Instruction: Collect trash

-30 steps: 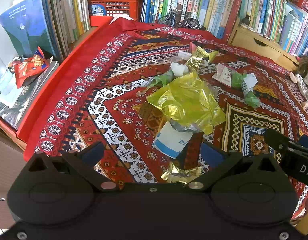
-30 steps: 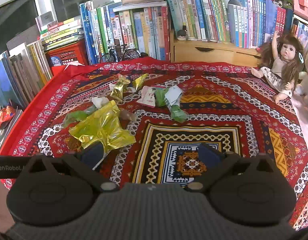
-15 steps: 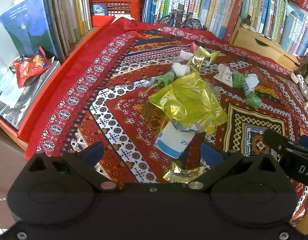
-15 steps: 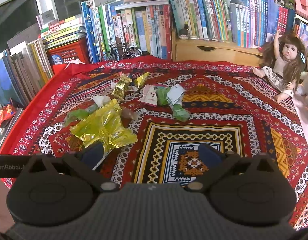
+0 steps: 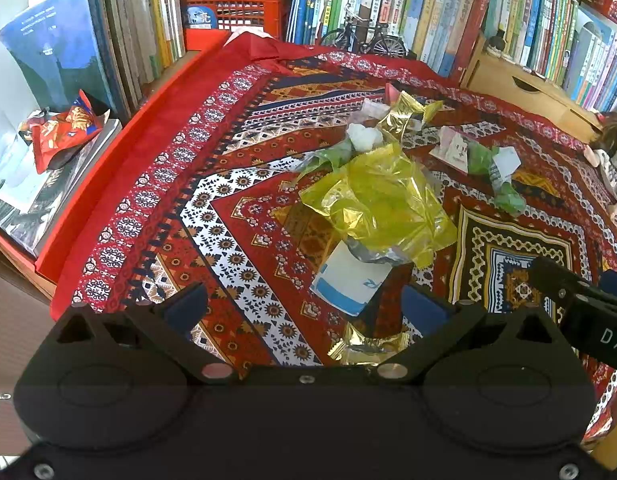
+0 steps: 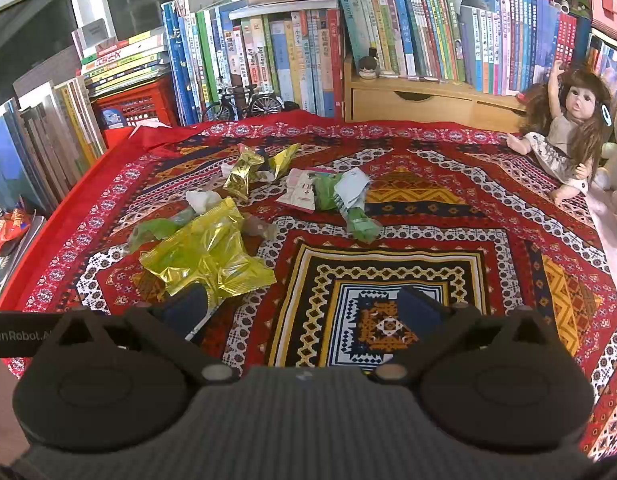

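Over the near edge of the patterned red cloth [image 6: 448,208] both claws hang with their jaws spread wide and nothing between them. The left claw [image 5: 304,306] is above a small gold wrapper [image 5: 366,348] lying by its right finger, with a white and blue packet [image 5: 350,282] just beyond, partly tucked under a large crumpled yellow bag [image 5: 378,200]. The right claw [image 6: 304,304] hovers over bare cloth, its left finger in front of that yellow bag's [image 6: 206,252] near corner; whether they touch cannot be told.

Further back the trash is scattered mid-cloth: a green wrapper [image 6: 156,230], a white wad [image 6: 200,200], a gold foil wrapper [image 6: 244,174], a pink and white packet [image 6: 302,192], and green and white wrappers [image 6: 350,200] beside it. A red snack bag [image 5: 62,130] lies off the cloth on flat books at the left. Books [image 6: 292,56], a red crate [image 6: 134,106], a model bicycle [image 6: 242,104] and a wooden shelf [image 6: 420,100] line the back; a doll [image 6: 564,128] sits at the right edge.

Compared with a second ago, both views have crept slightly forward; the trash has not shifted and the jaws are just as wide.
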The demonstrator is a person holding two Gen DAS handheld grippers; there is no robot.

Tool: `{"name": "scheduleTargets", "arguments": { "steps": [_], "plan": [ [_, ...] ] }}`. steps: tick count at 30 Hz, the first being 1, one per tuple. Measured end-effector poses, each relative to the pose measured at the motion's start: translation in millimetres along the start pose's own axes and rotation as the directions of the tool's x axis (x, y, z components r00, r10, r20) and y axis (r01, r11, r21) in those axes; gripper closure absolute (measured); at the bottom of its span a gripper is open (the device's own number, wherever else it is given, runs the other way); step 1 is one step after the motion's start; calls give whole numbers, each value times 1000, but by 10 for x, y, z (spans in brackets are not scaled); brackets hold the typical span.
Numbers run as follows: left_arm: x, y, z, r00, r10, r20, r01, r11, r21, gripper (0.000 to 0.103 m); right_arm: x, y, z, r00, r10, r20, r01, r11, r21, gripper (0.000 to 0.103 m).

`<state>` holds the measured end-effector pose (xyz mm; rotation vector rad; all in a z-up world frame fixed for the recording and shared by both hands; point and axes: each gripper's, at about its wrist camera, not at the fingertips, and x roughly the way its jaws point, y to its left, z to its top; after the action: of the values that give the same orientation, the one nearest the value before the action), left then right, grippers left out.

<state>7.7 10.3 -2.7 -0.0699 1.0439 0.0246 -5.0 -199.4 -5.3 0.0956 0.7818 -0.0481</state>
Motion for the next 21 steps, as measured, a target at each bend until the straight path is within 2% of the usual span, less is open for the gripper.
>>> {"name": "scheduleTargets", "arguments": {
  "steps": [21],
  "plan": [
    [19,-9,-18,1000,6,-8,-6,1000,-5,0,14,1,11,1000,0,-3,0,1000,-1,0]
  ]
}}
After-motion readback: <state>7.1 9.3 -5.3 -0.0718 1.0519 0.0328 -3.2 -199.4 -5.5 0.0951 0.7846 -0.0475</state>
